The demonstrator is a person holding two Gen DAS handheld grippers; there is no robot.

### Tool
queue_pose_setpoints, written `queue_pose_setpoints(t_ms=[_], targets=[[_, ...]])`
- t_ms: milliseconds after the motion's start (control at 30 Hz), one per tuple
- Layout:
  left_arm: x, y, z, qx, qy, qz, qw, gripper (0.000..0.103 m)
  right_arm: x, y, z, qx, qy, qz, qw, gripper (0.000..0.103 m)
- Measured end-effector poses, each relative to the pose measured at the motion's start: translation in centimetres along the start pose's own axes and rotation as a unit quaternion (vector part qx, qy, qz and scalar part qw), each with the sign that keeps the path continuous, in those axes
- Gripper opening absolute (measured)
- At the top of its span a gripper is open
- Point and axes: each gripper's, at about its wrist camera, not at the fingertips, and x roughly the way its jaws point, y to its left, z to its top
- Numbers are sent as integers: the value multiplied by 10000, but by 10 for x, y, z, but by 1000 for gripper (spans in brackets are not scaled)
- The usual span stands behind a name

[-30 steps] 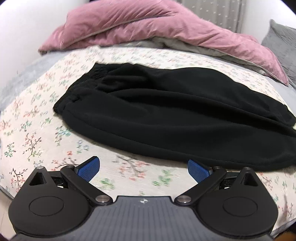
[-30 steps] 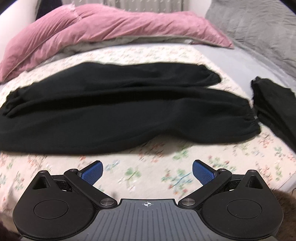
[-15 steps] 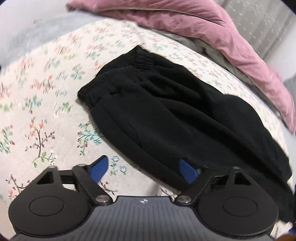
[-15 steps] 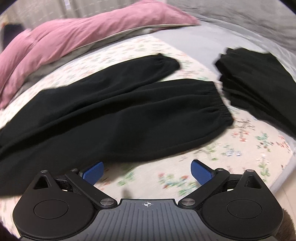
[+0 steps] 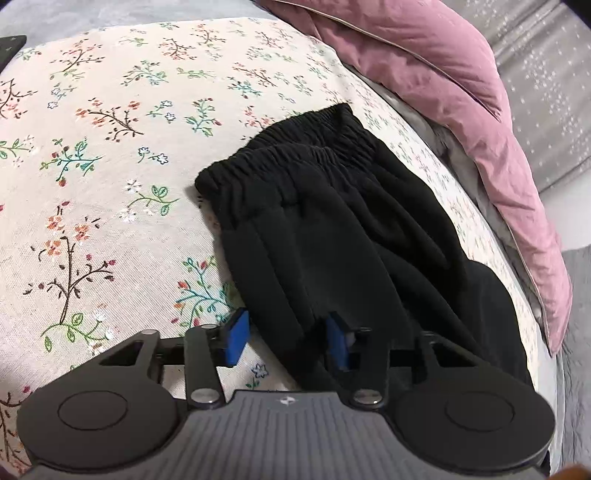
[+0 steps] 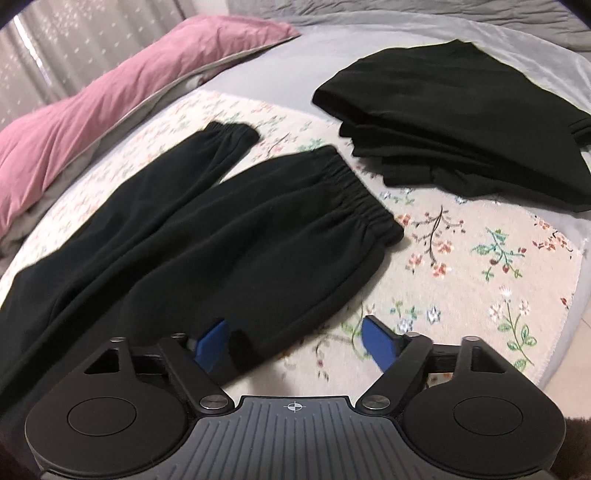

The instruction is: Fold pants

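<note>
Blue pads of the left gripper (image 5: pixel 286 341) stand apart and have just been closing, with the near edge of the black pants (image 5: pixel 332 236) lying between them a little below the waistband; the cloth looks slack and the pads do not visibly press it. The right gripper (image 6: pixel 295 341) is likewise parted and has just been narrowing, its left pad over the near edge of the nearer trouser leg (image 6: pixel 236 251), its right pad over bare floral bedspread (image 6: pixel 480 266). The pants lie flat across the bedspread, the gathered waistband (image 5: pixel 291 162) towards the left gripper's side and the two elastic cuffs towards the right gripper's side, the nearer cuff (image 6: pixel 354 199) just short of a stack of folded black garments (image 6: pixel 461 122). The second leg (image 6: pixel 177 173) lies beyond the first, slightly splayed from it. Farther back a pink duvet (image 6: pixel 110 96) is bunched along the far edge of the bed, with grey bedding (image 6: pixel 369 33) and a pale curtain (image 5: pixel 546 85) behind.
</note>
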Motion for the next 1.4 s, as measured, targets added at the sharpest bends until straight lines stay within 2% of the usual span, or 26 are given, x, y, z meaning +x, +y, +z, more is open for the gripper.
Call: queue_pose_setpoints(t_ms=[33, 67, 100, 133, 167, 267, 400, 533, 667, 767, 933, 1000, 1100, 1200, 1300, 1333, 1367, 1400], targets=[[-1, -1, -2, 34, -44, 40, 10000, 69, 1, -1, 2, 70, -58, -46, 9999, 65], [-1, -3, -4, 127, -87, 94, 9998, 61, 3, -2, 4, 115, -116, -94, 9998, 62], [0, -6, -6, 248, -135, 182, 9994, 51, 4, -1, 5, 107, -175, -166, 9997, 52], [0, -8, -7, 357, -181, 306, 9987, 38, 6, -1, 6, 59, -184, -305, 9993, 39], [1, -8, -8, 388, -222, 336, 9984, 37, 7, 0, 8, -15, -229, -381, 9990, 25], [-12, -12, -13, 467, -388, 520, 9968, 36, 4, -3, 13, -95, -286, -412, 9987, 5], [-39, -20, -16, 821, -782, 638, 9915, 36, -17, -7, 21, -360, -465, -580, 9966, 3], [-60, -19, -21, 1024, -1089, 802, 9855, 35, -33, -15, 29, -422, -419, -473, 9971, 3], [-77, -7, -27, 1013, -1162, 841, 9845, 36, -47, -15, 26, -680, -421, -524, 9954, 2], [-83, 2, -33, 1061, -1180, 1001, 9822, 36, -57, -15, 21, -879, -392, -564, 9938, 2], [-82, 13, -41, 1042, -1001, 1105, 9833, 36, -67, -21, 12, -1038, -284, -570, 9926, 2], [-76, 17, -44, 1025, -816, 1168, 9845, 36, -67, -23, 8, -1103, -249, -613, 9917, 2], [-62, 23, -42, 900, -425, 1268, 9869, 36, -57, -27, 2, -1142, -105, -751, 9906, 2], [-55, 25, -45, 904, -306, 1364, 9860, 38, -41, -30, -3, -1112, 135, -934, 9893, 3], [-57, 18, -48, 990, -345, 1442, 9840, 48, -30, -31, -10, -1154, 221, -1030, 9877, 4], [-59, 15, -49, 1046, -371, 1503, 9824, 55, -31, -30, -11, -1187, 189, -1049, 9872, 8], [-61, 13, -49, 1084, -413, 1603, 9802, 67, -34, -30, -11, -1193, 182, -1019, 9874, 17], [-64, 8, -50, 1133, -466, 1731, 9772, 71, -37, -30, -9, -1182, 184, -1047, 9873, 21]])
